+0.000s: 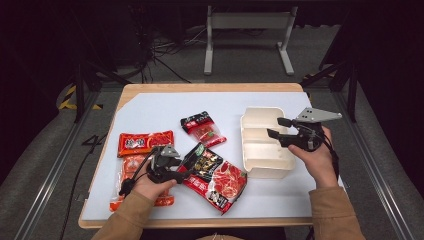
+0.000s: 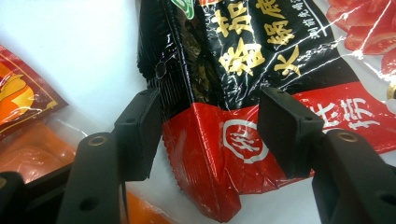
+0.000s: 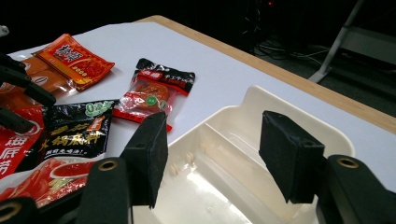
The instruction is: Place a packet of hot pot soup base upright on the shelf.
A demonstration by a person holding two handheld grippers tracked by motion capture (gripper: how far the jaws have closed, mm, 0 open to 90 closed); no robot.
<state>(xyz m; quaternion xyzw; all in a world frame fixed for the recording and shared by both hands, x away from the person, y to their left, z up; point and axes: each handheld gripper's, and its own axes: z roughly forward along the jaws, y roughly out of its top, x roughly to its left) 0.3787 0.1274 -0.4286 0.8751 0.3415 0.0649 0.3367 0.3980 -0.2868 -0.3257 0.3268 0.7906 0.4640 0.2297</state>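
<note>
Left gripper view has the left claw [image 2: 210,135] standing wide astride the folded corner of the black-and-red sauce packet [image 2: 243,93] on the table [image 1: 150,105], pads not pressing. Right claw [image 3: 212,158], also wide and empty, hovers over the white tray [image 3: 299,116].

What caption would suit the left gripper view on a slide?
Left gripper with its jaws spread on either side of the crumpled edge of a black-and-red sauce packet lying on the white table.
</note>
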